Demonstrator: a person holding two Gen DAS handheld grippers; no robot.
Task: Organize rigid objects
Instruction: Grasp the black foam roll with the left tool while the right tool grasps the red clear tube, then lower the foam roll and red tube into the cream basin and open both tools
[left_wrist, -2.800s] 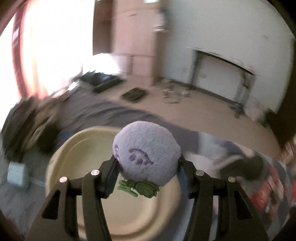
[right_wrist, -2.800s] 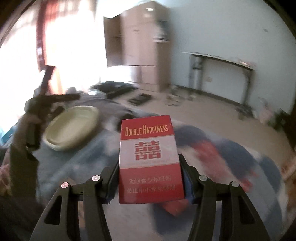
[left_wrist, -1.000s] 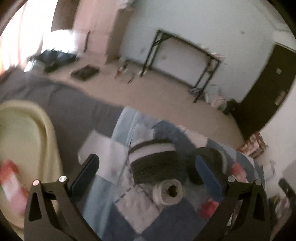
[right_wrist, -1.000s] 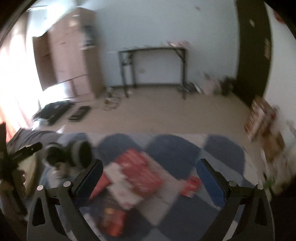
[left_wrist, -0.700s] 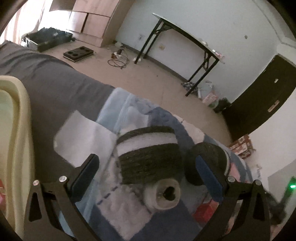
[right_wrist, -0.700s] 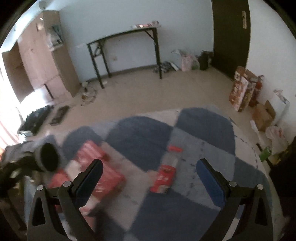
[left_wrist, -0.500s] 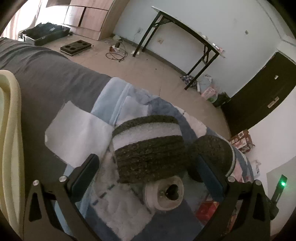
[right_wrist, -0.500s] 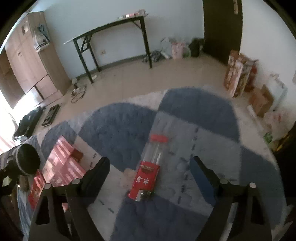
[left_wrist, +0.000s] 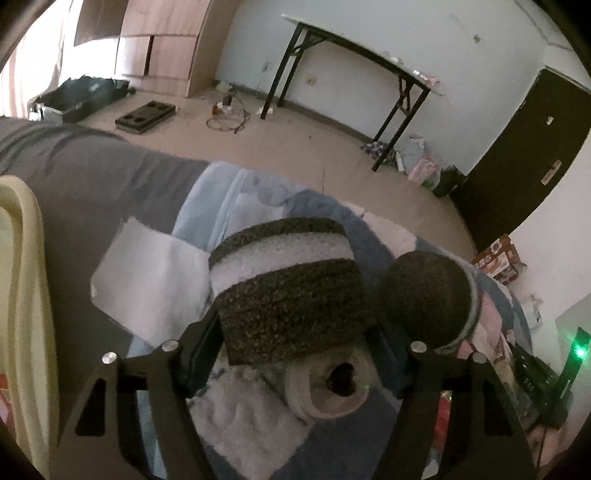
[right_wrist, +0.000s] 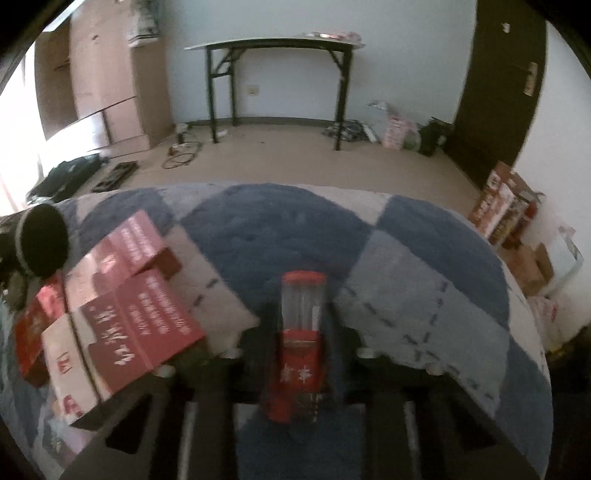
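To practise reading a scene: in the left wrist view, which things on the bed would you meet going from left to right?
Cream basin → white paper → striped sponge block → dark round sponge.

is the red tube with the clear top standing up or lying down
Lying down: the red tube rests lengthwise on the checked blanket, red cap pointing away.

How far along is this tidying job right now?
Partly done: something red already lies in the cream basin. In hand: the right gripper is shut on a red-capped tube; the left gripper is closing around a dark sponge block. Left: the tape roll, round sponge and red boxes.
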